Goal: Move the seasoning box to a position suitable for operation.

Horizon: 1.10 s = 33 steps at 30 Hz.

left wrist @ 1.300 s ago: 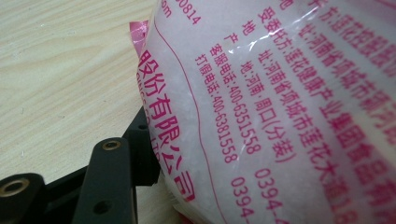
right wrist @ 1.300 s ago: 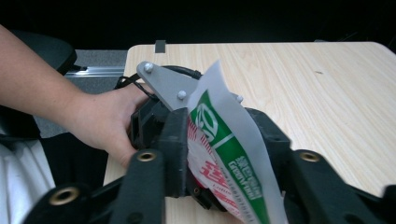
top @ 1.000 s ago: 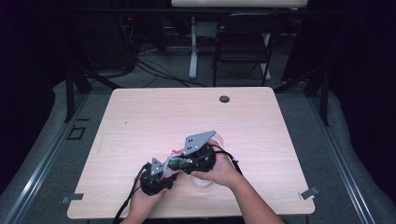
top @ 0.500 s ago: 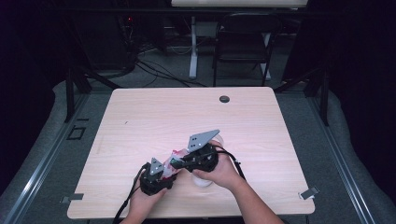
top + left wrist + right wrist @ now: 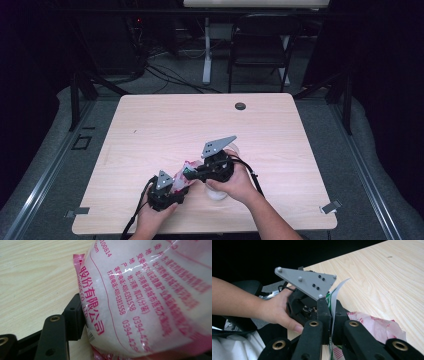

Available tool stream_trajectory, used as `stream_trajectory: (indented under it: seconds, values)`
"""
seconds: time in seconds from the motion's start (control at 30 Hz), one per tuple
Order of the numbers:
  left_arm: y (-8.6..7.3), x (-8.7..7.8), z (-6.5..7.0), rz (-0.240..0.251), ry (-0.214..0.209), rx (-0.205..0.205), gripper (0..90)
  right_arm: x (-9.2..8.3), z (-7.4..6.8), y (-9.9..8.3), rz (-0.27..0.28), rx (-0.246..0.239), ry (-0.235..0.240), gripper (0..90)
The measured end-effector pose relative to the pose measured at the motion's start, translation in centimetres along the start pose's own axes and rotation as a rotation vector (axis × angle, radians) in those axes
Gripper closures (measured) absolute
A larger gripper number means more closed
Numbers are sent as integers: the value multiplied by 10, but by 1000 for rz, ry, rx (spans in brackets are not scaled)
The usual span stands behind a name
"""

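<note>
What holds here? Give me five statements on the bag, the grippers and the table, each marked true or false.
1. The left gripper clamps the bag. True.
2. The right gripper stands wide open. False: its jaws are shut on the bag's thin edge.
3. The bag bears pink print. True.
4. The bag lies at the table's far edge. False: it is near the person's edge, between the two grippers.
5. A white cup stands under the right hand. True.
</note>
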<state>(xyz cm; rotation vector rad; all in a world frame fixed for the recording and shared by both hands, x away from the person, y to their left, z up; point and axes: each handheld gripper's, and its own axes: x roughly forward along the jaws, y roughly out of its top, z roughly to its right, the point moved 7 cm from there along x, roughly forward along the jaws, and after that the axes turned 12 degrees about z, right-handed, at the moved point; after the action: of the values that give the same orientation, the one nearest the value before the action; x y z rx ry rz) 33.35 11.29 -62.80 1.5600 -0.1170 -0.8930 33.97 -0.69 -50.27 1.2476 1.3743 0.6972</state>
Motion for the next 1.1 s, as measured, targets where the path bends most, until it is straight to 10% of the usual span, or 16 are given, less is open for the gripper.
stream_trajectory:
  seconds: [0.37,1.1]
  values:
    - [5,-6,2,48,37,70,348,3,2,3,11,3,-37,882]
    - [-2,10,-2,-53,48,111,389,14,4,9,27,-39,-99,893]
